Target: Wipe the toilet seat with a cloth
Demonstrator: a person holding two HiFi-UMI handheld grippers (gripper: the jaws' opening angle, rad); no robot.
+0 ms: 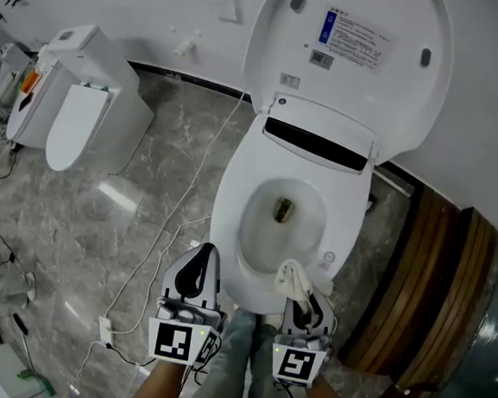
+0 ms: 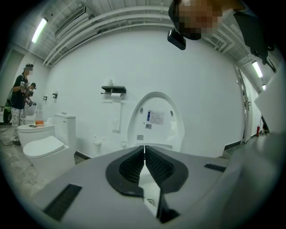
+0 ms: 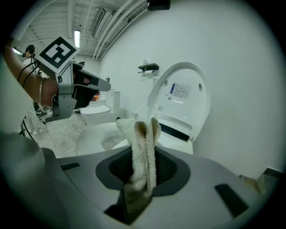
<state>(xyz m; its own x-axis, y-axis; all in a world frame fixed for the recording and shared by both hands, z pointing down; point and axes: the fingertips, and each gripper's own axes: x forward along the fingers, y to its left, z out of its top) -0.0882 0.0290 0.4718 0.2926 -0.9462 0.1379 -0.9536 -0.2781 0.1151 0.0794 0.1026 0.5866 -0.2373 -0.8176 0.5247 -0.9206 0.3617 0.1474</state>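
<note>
A white toilet stands below me with its lid raised against the wall and its seat down around the bowl. My right gripper is shut on a folded cream cloth, held over the seat's near right rim. In the right gripper view the cloth sticks up from between the jaws, with the seat just beyond. My left gripper hangs beside the toilet's near left edge, shut with nothing in it. The left gripper view shows its pads meeting, facing the lid.
A second white toilet stands at the left on the grey marble floor, with white cables trailing across to a power strip. A brown wooden strip runs along the right. A person stands far off at the left.
</note>
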